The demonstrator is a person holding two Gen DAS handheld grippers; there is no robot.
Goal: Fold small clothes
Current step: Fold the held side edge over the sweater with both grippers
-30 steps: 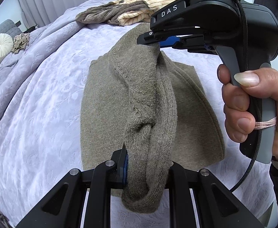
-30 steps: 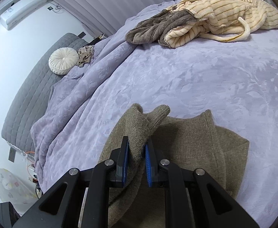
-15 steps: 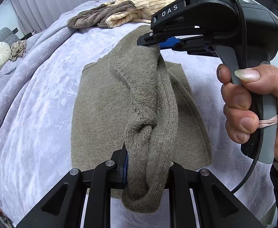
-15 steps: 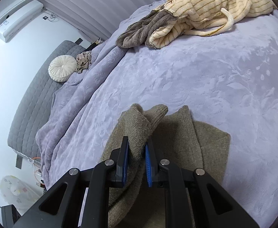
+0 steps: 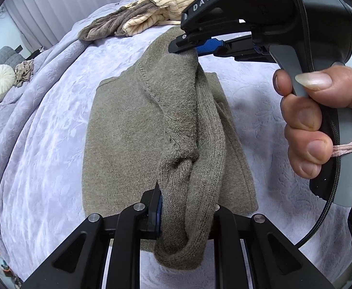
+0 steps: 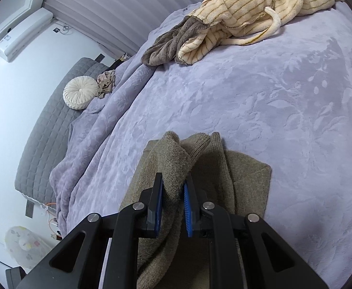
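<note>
A round cream cushion (image 6: pixel 80 92) lies on the grey quilted mattress (image 6: pixel 45 130) beside a lilac blanket (image 6: pixel 260 101).

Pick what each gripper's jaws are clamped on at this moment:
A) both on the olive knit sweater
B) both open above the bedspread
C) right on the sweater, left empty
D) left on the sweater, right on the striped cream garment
A: the left gripper and the right gripper each pinch a raised fold of the olive knit sweater; the striped cream garment lies untouched beyond.
</note>
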